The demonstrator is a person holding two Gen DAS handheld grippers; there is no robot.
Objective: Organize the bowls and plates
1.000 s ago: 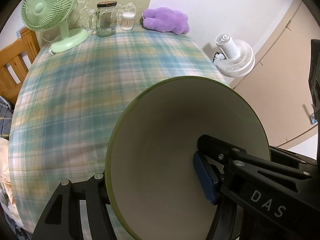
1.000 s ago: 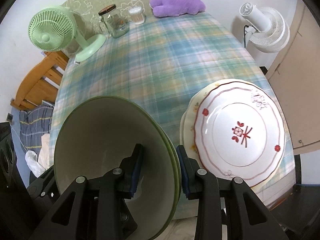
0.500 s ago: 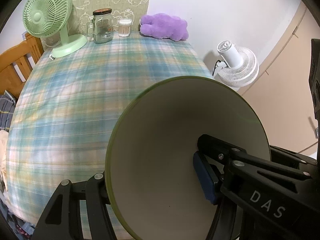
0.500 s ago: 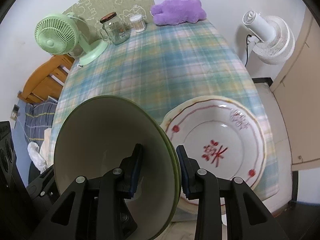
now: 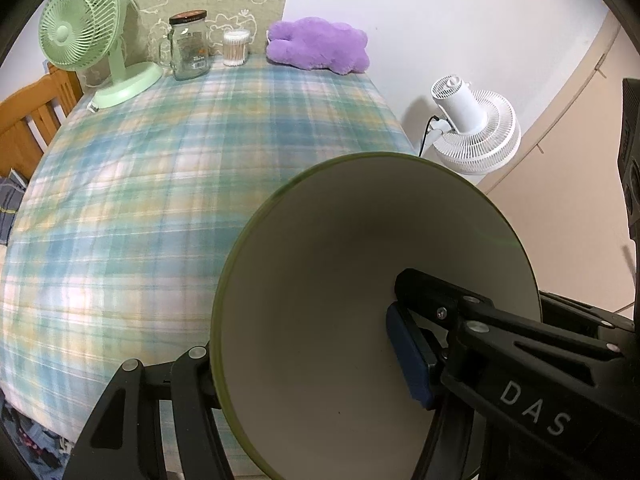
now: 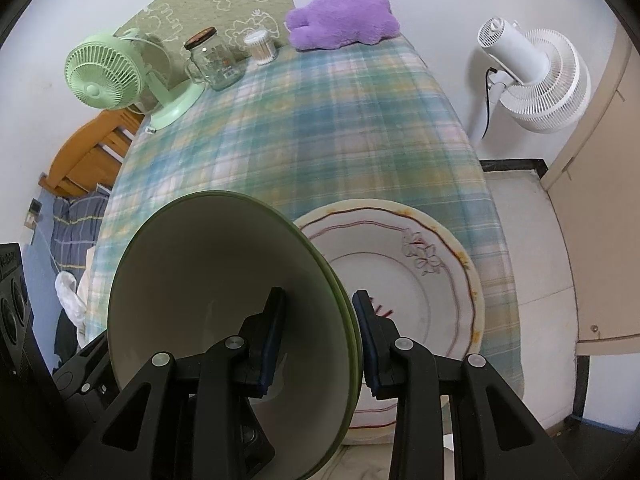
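Bowl (image 6: 192, 280): one, green outside, cream inside; held tipped on edge above the near end of the counter (image 6: 340, 128), its mouth facing the left side of both views.
Bowl, left view: same bowl (image 5: 320, 280), rim standing almost on edge, hollow turned toward the camera.
Left gripper (image 5: 304, 360): fingers clamped on the bowl wall, blue pad (image 5: 408, 356) inside, other finger outside behind the rim.
Right gripper (image 6: 318, 336): fingers pinch the opposite rim, one pad (image 6: 272, 336) inside, one outside.
Plates (image 6: 420, 280): a stack, white with red-brown line and flower pattern, flat on the counter's near right corner, just right of the bowl; number in the stack cannot be told.
Counter cover: one plaid cloth, blue, green and yellow.
Far end: one green desk fan (image 5: 84, 36), one glass jar (image 5: 190, 46) with dark lid, one tub of cotton swabs (image 5: 236, 48), one purple plush toy (image 5: 318, 48).
Floor beside: one white fan (image 5: 472, 124).
Writing: "DAS" on the left gripper's finger; jar label unreadable.
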